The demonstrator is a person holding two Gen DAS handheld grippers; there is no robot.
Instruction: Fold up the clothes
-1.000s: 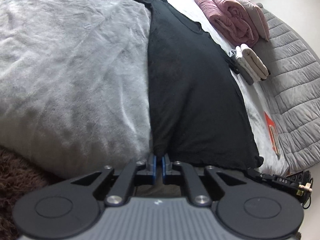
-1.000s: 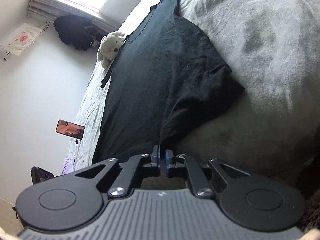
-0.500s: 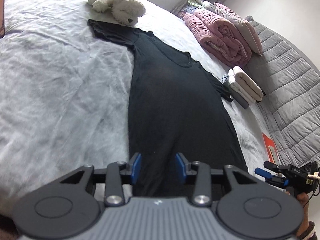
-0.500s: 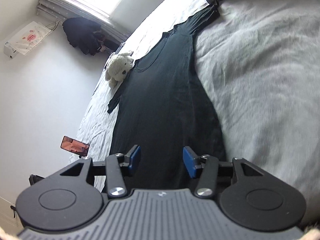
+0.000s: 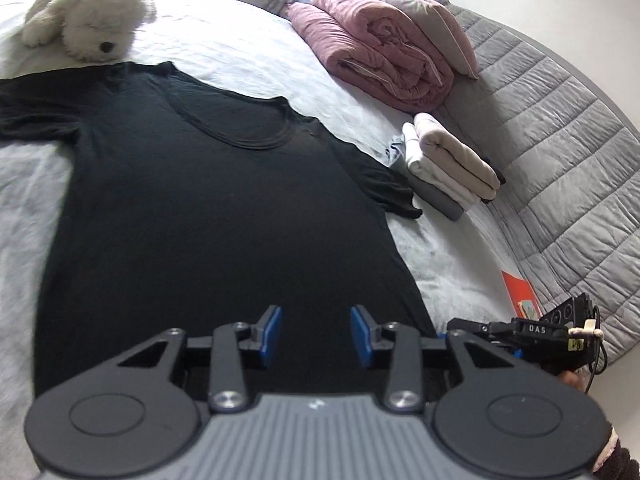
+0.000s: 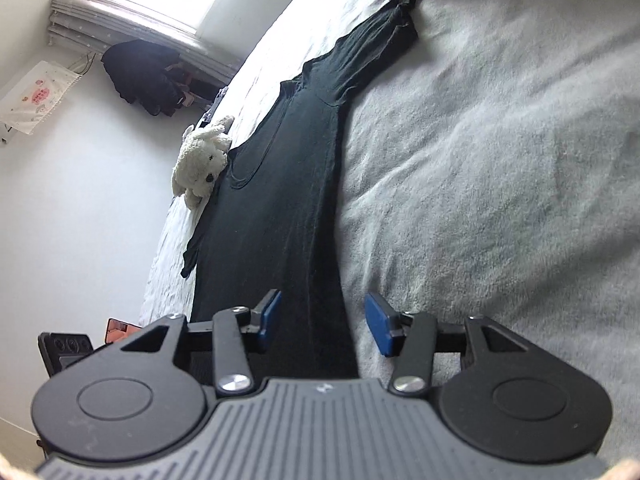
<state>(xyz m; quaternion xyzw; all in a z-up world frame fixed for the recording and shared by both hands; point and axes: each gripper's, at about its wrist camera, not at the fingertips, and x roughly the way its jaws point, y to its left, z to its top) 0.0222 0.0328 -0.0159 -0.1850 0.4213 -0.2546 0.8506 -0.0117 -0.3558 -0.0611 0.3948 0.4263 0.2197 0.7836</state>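
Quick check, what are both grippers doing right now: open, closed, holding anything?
Left gripper: open, holding nothing, above the hem of the black T-shirt.
Right gripper: open, holding nothing, over the shirt's edge.

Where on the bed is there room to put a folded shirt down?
Bare blanket lies beside the black T-shirt, on its long side away from the wall. Crowded: the folded clothes stack and pink quilt by one sleeve, the plush dog at the collar.
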